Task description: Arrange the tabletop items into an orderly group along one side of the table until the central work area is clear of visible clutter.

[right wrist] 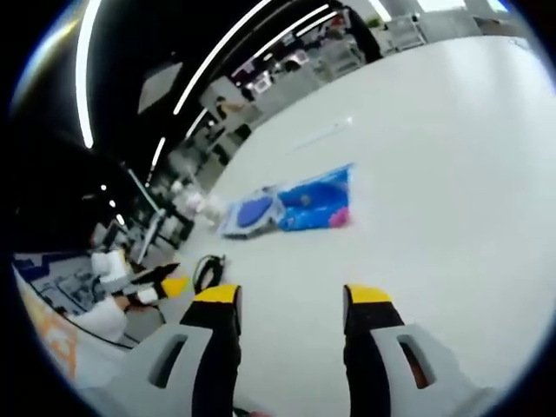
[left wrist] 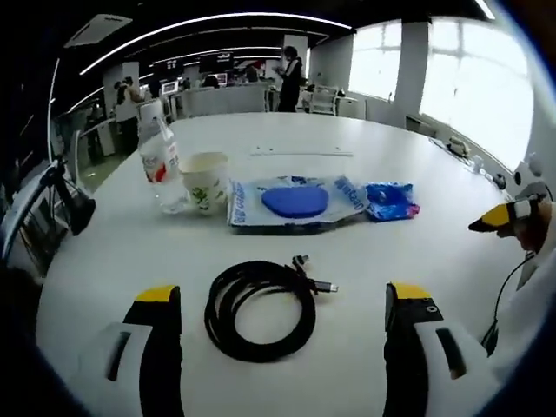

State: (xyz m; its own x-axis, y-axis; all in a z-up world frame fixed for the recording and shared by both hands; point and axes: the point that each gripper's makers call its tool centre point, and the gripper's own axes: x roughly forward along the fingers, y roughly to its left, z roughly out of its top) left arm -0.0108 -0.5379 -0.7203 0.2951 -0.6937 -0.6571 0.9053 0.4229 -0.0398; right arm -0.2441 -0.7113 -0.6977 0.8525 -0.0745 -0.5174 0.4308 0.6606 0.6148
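On the white table [left wrist: 365,261] a coiled black cable [left wrist: 259,308] lies just ahead of my left gripper [left wrist: 284,300], whose jaws stand wide open on either side of it without touching. Behind it, in a row from left to right, stand a clear plastic bottle [left wrist: 158,161] and a paper cup [left wrist: 204,181], then lie a white-blue packet with a blue disc [left wrist: 291,201] and a crumpled blue wrapper [left wrist: 391,200]. My right gripper [right wrist: 293,297] is open and empty above bare table. From there I see the wrapper [right wrist: 317,207], packet [right wrist: 250,213] and cable [right wrist: 207,271] further off.
A thin pale strip [left wrist: 300,152] lies further back on the table. The right gripper's yellow tip [left wrist: 504,215] enters at the right edge; the left gripper [right wrist: 148,287] shows at the left. People and desks stand beyond the table's far edge. A black object [left wrist: 74,208] sits past its left edge.
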